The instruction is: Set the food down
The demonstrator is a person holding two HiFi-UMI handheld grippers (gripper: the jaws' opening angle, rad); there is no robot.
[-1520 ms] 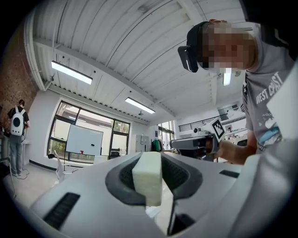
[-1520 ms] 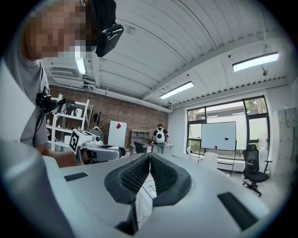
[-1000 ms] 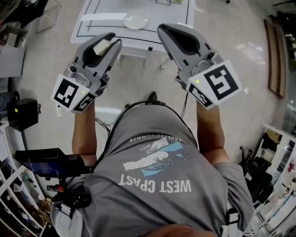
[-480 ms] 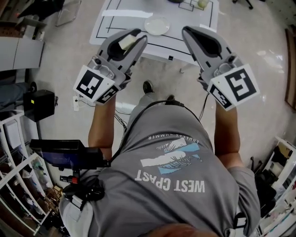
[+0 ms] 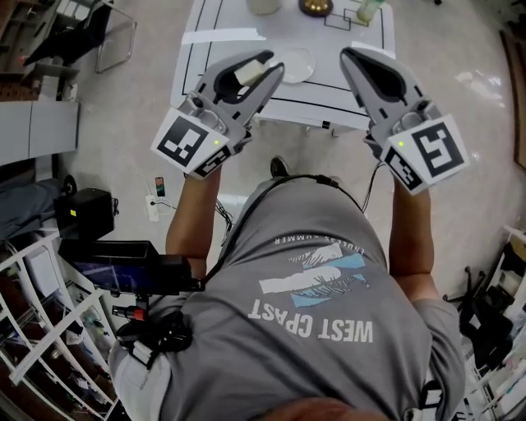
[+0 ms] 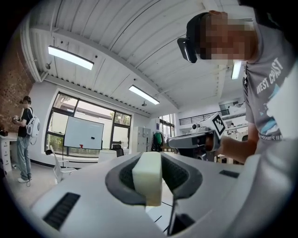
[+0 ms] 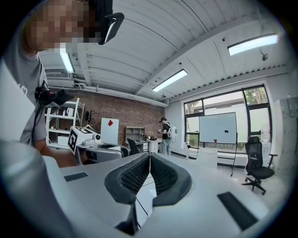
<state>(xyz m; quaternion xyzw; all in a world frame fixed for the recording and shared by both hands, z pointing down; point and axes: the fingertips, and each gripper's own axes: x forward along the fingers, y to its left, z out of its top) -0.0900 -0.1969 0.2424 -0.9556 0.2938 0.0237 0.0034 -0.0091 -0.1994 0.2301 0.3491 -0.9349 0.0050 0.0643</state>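
Observation:
A pale cream block of food (image 5: 246, 72) sits clamped between the pads of my left gripper (image 5: 269, 62), held in the air just short of the white table (image 5: 362, 86). The left gripper view shows the same block (image 6: 147, 179) upright between the dark pads, with the gripper (image 6: 153, 160) shut on it. My right gripper (image 5: 355, 56) hangs beside it at the same height, shut and empty; its pads meet in the right gripper view (image 7: 150, 160). A small white plate (image 5: 297, 66) lies on the table just beyond the left gripper's tips.
The table carries black lines, a cup (image 5: 263, 5), a brown bowl (image 5: 316, 6) and a greenish item (image 5: 370, 10) at its far side. A chair (image 5: 111, 37) stands left, white shelving (image 5: 49, 345) at lower left. A person (image 6: 24, 139) stands far off.
Both grippers and the person have come closer to the table. The plate now lies right at the left gripper's tips. The grip on the block is unchanged.

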